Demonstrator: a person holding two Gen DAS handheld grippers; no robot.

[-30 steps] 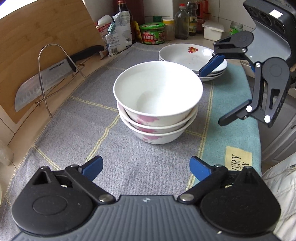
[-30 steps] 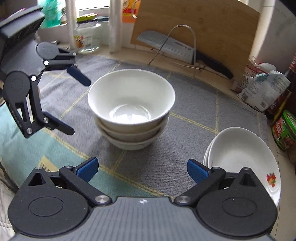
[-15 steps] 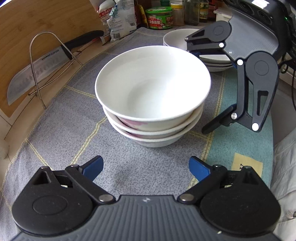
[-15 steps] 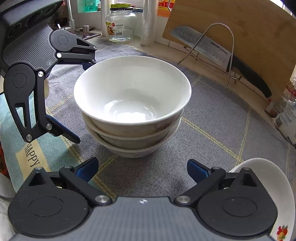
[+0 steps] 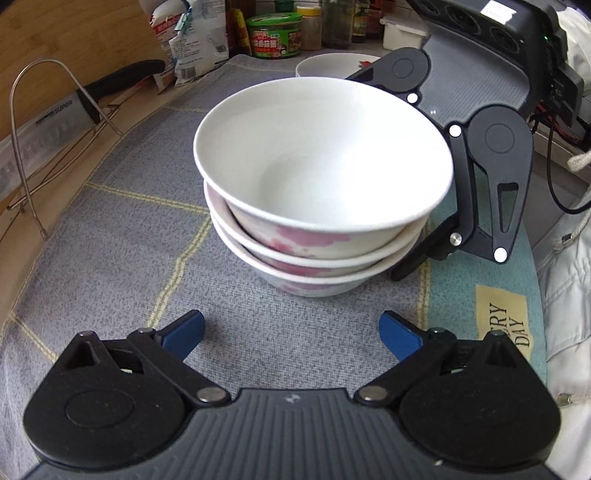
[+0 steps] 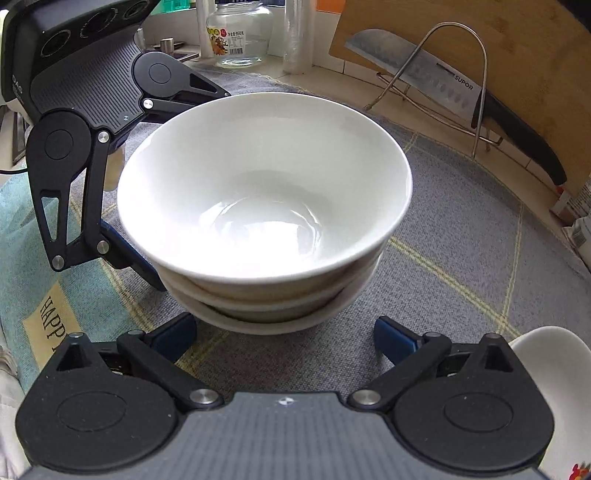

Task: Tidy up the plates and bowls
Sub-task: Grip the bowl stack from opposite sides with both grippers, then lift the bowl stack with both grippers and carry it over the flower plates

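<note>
A stack of three white bowls with pink flower prints stands on the grey mat; it also shows in the right wrist view. My left gripper is open and empty, just short of the stack. My right gripper is open and empty, close to the stack from the opposite side. In the left wrist view the right gripper's fingers straddle the far side of the stack. A pile of white plates lies behind the bowls; its edge shows in the right wrist view.
A grey and teal mat covers the counter. A cleaver rests on a wire stand against a wooden board. Jars, bottles and packets line the back. A glass jar stands near the window.
Both grippers have moved closer to the bowl stack from opposite sides, staying open. The stack has not moved.
</note>
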